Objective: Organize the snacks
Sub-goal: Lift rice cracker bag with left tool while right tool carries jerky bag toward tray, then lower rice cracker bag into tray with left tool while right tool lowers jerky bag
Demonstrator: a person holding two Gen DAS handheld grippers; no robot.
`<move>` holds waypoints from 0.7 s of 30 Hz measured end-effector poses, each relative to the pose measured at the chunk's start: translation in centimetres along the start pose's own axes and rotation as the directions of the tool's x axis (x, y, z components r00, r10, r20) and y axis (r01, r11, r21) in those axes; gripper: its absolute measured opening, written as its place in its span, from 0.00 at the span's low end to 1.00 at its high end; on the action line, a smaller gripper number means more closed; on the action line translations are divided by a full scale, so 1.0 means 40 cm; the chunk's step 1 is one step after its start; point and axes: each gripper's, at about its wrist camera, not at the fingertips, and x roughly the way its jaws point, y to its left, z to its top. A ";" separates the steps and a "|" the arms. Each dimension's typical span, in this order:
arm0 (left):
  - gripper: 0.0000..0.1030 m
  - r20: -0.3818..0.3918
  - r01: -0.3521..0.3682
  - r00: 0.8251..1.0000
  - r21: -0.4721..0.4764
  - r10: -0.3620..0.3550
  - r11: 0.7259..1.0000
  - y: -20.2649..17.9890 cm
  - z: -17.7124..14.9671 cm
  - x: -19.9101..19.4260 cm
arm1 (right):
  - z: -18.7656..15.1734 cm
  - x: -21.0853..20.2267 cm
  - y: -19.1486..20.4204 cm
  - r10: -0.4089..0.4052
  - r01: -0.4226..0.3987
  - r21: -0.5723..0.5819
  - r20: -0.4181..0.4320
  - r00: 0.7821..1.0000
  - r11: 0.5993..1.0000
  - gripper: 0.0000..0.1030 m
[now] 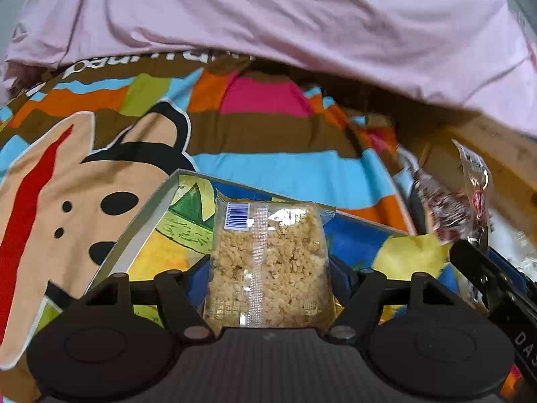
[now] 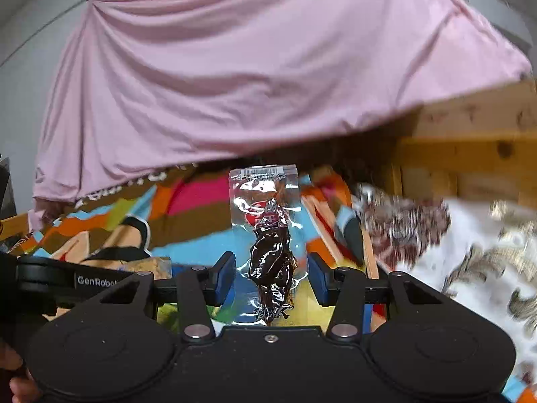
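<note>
- My left tongs [image 1: 268,268] hold the rice-crisp packet [image 1: 268,262], frame centre, above the tray [image 1: 147,215]; slick film could slide.
- My right tongs [image 2: 270,277] pinch the dark-fruit packet [image 2: 268,235] loosely; tilting might drop it.

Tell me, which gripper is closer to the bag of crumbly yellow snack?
Left. The left gripper holds the crumbly snack bag between its fingers. The right gripper is off beside it, holding a dark snack packet.
</note>
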 end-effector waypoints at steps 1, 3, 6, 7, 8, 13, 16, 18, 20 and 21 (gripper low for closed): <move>0.72 -0.009 -0.008 1.000 0.006 0.008 1.000 -0.005 0.002 0.017 | -0.006 0.014 -0.007 -0.002 0.002 0.009 -0.021 1.000 1.000 0.48; 0.72 -0.028 -0.018 0.999 0.005 0.018 1.000 -0.012 0.001 0.044 | -0.019 0.038 -0.018 0.007 -0.006 0.018 -0.068 0.998 1.000 0.48; 0.72 -0.067 -0.026 0.997 -0.018 0.025 0.999 -0.016 -0.009 0.083 | -0.038 0.063 -0.035 0.029 -0.025 0.048 -0.095 0.995 0.999 0.48; 0.72 -0.075 -0.034 0.997 -0.016 0.033 0.999 -0.020 -0.014 0.092 | -0.042 0.072 -0.039 0.034 -0.029 0.050 -0.110 0.993 0.998 0.48; 0.72 -0.071 -0.045 0.996 -0.003 0.045 0.999 -0.025 -0.018 0.097 | -0.047 0.081 -0.042 0.035 -0.028 0.057 -0.126 0.991 0.998 0.48; 0.72 -0.058 -0.057 0.997 0.054 0.061 0.997 -0.046 -0.022 0.107 | -0.048 0.095 -0.044 0.041 -0.032 0.067 -0.136 0.990 0.997 0.48; 0.73 -0.054 -0.066 0.996 0.079 0.070 0.995 -0.055 -0.027 0.110 | -0.050 0.102 -0.050 0.041 -0.028 0.082 -0.158 0.987 0.996 0.50; 0.74 -0.055 -0.067 0.996 0.088 0.072 0.994 -0.058 -0.027 0.113 | -0.048 0.103 -0.055 0.041 -0.026 0.093 -0.160 0.986 0.995 0.51; 0.79 -0.055 -0.057 0.997 0.085 0.062 0.995 -0.059 -0.026 0.112 | -0.049 0.104 -0.059 0.041 -0.024 0.103 -0.167 0.985 0.994 0.55; 0.81 -0.056 -0.049 0.997 0.072 0.053 0.996 -0.056 -0.023 0.111 | -0.048 0.103 -0.060 0.039 -0.021 0.105 -0.169 0.985 0.994 0.56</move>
